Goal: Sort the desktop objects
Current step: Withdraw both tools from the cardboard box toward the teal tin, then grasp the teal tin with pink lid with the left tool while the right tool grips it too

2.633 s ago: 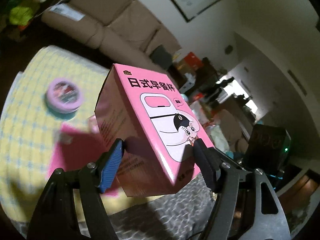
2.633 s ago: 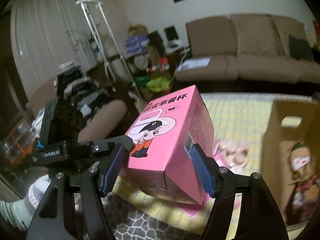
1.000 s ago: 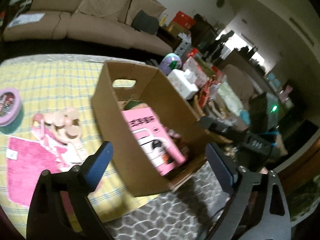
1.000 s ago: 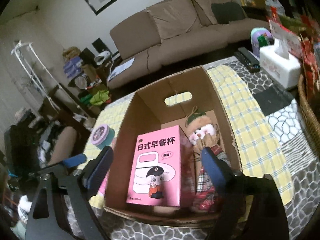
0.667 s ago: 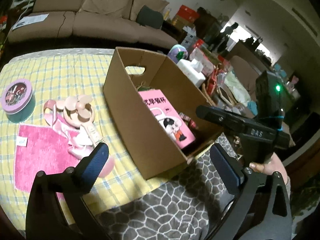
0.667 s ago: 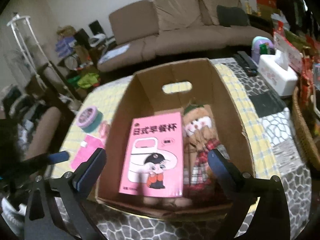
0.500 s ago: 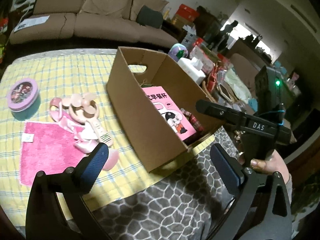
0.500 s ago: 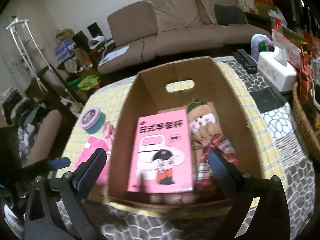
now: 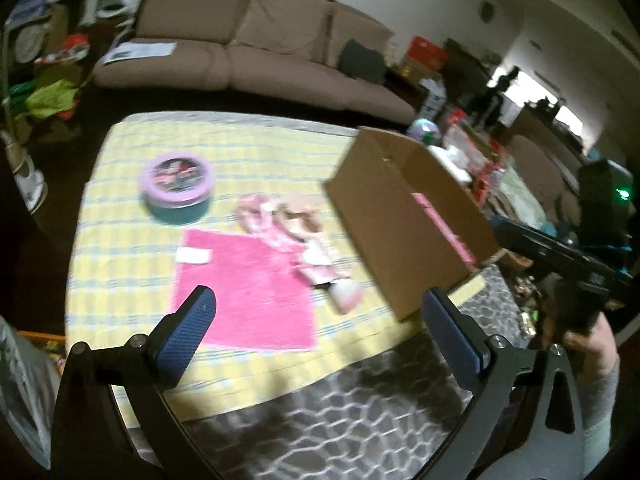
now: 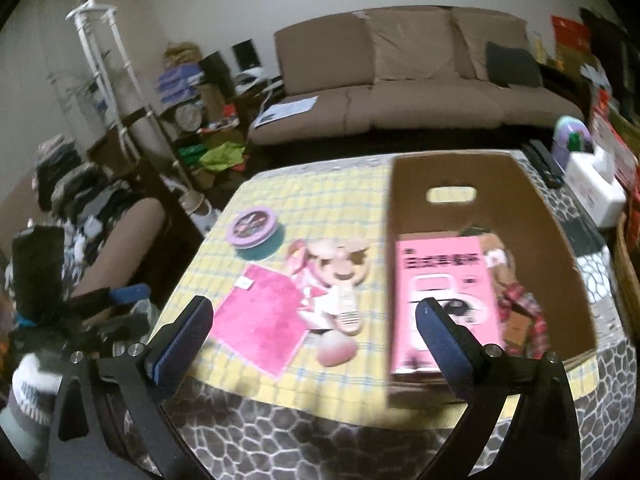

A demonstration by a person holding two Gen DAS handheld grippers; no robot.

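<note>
Since releasing the pink box (image 10: 444,300) into the cardboard box (image 10: 556,224), both my left claw (image 9: 318,332) and right claw (image 10: 312,340) hang wide, empty, swinging left toward the pink cloth (image 10: 260,316), where limp fabric could slip my pinch.

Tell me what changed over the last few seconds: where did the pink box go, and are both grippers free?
The pink box, earlier clamped between both grippers above the table, now lies inside the cardboard box beside the plush doll. The left gripper and right gripper let go, opened wide and swung toward the loose items. The purple tin, pink cloth and handheld fan stayed put.
</note>
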